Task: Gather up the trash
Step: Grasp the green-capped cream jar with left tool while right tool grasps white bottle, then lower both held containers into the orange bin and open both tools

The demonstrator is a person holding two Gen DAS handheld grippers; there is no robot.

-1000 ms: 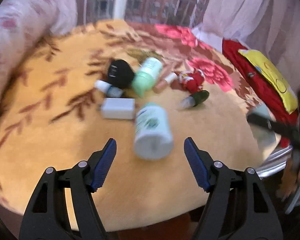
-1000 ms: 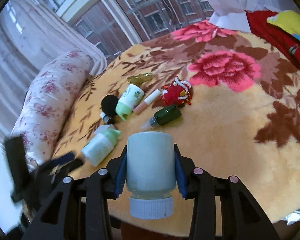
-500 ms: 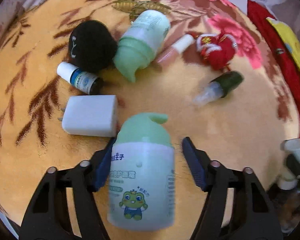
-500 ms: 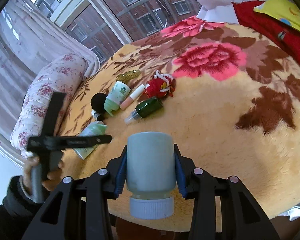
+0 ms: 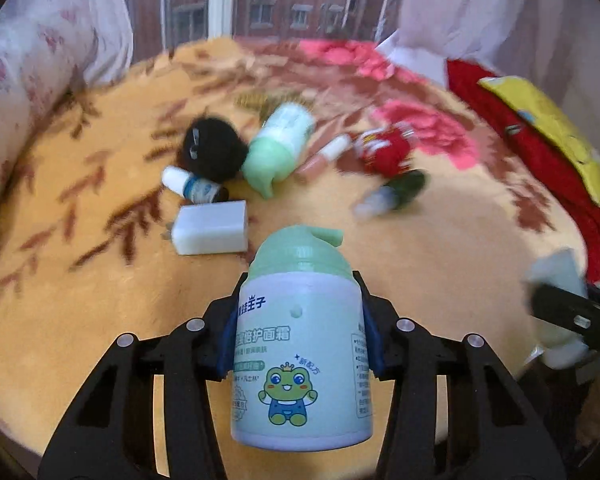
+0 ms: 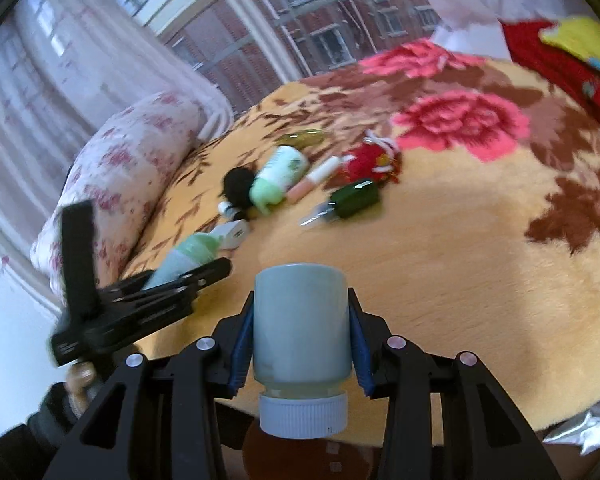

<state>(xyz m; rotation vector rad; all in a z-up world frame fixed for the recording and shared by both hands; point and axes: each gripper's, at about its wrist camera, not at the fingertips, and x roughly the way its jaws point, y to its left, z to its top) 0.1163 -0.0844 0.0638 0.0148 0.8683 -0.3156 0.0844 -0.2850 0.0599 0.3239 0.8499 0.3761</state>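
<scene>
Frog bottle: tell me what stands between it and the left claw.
Nothing visible does. The left claw is shut on the frog bottle, pads pressing both its sides. The right claw likewise grips a white jar. No bin shows in either view.

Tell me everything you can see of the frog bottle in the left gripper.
The pale green plastic bottle with a cartoon frog label has a darker green domed pump cap with a short spout pointing right. Blue Chinese lettering and a crowned frog in blue overalls face the camera. It is held by the left gripper, whose blue-padded fingers press its two sides, above the orange plush floral blanket, cap pointing away.
</scene>
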